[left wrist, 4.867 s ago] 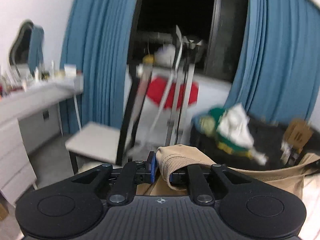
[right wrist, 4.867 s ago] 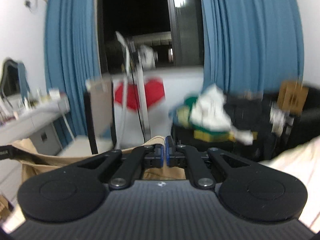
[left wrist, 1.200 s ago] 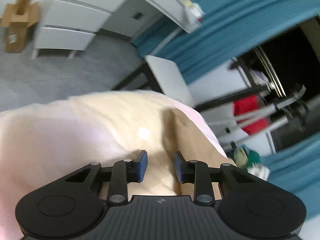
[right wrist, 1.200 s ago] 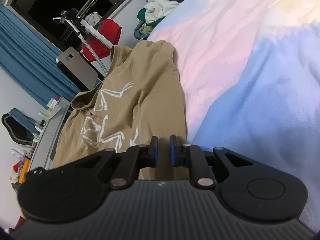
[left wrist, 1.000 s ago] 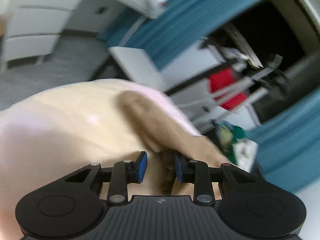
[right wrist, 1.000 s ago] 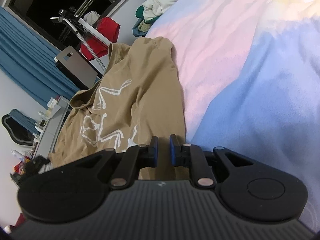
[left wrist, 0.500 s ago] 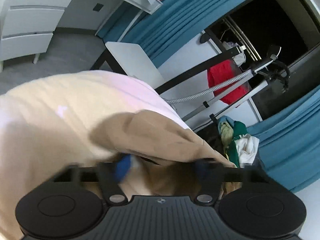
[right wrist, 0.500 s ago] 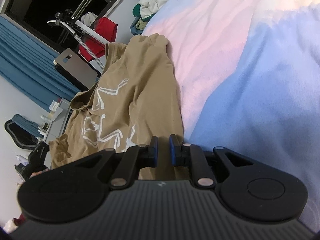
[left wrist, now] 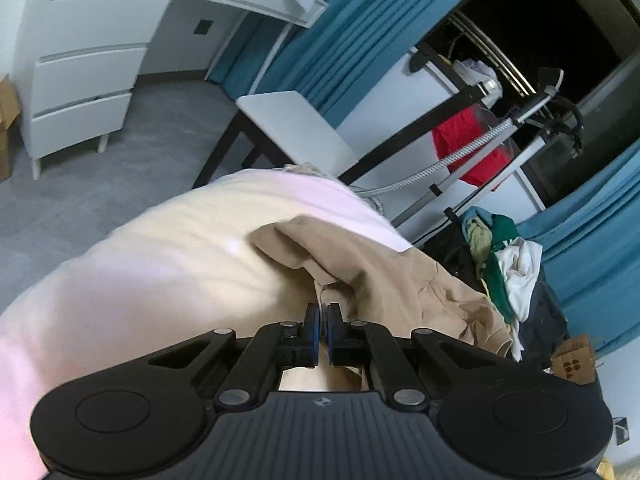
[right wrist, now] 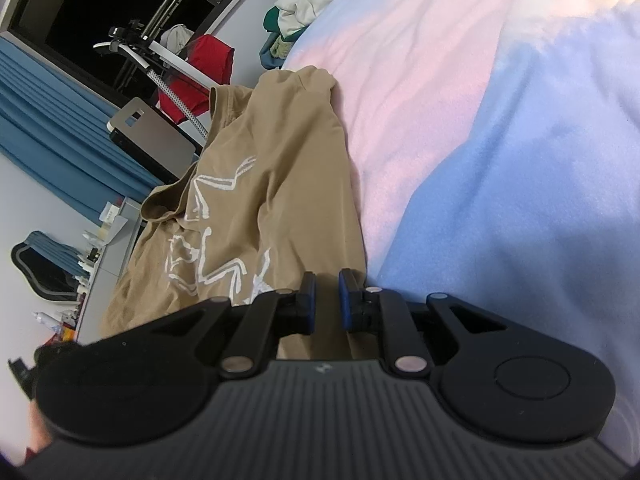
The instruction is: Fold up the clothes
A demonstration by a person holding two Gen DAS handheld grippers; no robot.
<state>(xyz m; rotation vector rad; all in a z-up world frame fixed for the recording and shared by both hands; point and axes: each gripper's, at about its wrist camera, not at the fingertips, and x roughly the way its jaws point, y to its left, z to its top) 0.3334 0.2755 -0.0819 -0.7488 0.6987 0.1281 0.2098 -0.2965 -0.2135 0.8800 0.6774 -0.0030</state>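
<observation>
A tan T-shirt [right wrist: 272,184] with a white line print lies spread on a pastel blanket [right wrist: 500,160], neck end far from me. My right gripper [right wrist: 326,300] rests at the shirt's near hem. Its jaws stand a little apart, flat tan cloth shows in the gap, and the pads do not visibly press it. In the left wrist view the tan shirt [left wrist: 380,256] is bunched near the edge of the blanket [left wrist: 160,264]. My left gripper [left wrist: 322,316] is shut on a fold of that shirt, and the cloth rises from between the pads.
Beyond the bed's edge stand a white chair [left wrist: 296,128], a white dresser [left wrist: 80,92] and a garment steamer stand with a red garment [left wrist: 468,148]. A heap of green and white clothes [left wrist: 504,264] sits by blue curtains. A cardboard box [left wrist: 572,360] lies at the right.
My left gripper went from open beside the shirt's edge to shut on it and has lifted the fold. The right gripper has stayed where it was.
</observation>
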